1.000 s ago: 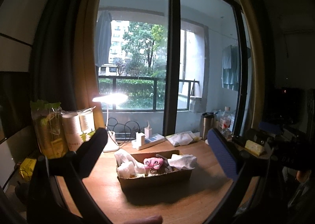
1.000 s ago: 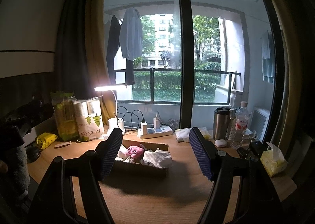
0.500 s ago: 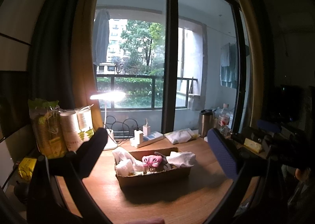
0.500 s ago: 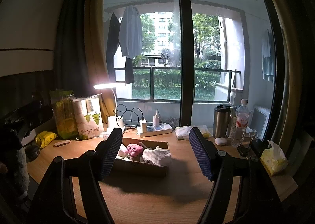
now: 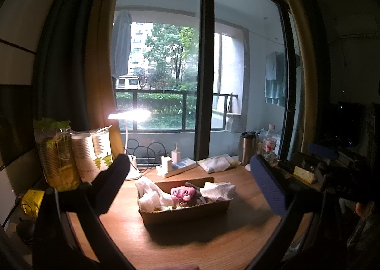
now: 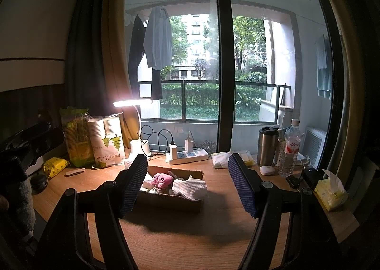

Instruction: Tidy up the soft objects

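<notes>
Nothing on the wooden desk [image 6: 190,241] has shifted since the earlier frames, and both grippers keep their places. Inside the shallow brown cardboard box [image 5: 187,210] at the desk's middle lie a pink plush toy [image 5: 182,192], a white waffle-knit cloth [image 5: 217,190] to its right and more white cloths [image 5: 149,195] on its left. Both the left gripper [image 5: 190,182] and the right gripper [image 6: 187,184] hover short of the box, jaws released and spread wide with nothing between them. Behind the box, a white power strip [image 6: 187,157] lies beside a lit white desk lamp [image 6: 133,102].
</notes>
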The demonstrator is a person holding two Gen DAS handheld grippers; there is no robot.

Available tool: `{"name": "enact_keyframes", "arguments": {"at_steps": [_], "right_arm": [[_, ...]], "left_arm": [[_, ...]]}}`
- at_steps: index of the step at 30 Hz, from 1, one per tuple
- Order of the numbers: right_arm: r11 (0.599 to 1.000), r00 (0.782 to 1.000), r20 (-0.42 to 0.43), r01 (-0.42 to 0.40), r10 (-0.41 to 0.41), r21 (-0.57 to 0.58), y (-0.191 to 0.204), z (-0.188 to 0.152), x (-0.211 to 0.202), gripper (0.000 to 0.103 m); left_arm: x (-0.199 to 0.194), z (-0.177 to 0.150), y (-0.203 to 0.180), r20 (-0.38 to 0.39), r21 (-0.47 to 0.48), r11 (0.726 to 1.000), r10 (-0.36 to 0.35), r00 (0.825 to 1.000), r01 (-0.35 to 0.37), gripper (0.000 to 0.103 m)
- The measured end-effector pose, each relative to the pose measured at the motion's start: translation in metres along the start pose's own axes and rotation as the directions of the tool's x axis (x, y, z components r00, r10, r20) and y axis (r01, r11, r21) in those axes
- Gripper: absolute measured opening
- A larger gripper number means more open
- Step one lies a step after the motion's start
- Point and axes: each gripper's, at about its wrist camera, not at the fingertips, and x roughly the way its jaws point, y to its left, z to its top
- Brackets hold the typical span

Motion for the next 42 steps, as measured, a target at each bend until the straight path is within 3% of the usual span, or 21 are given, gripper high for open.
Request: {"name": "enact_keyframes", "arguments": {"at_steps": [42], "right_arm": [[1.000,1.000,-0.010,-0.002,0.002,-0.004,0.0002,-0.0040,0.0045,0.074]], "left_arm": [[0.0047,-0.0021,-0.0072,-0.015,0.017,0.999,-0.030,0.999,0.030,0.102]]}}
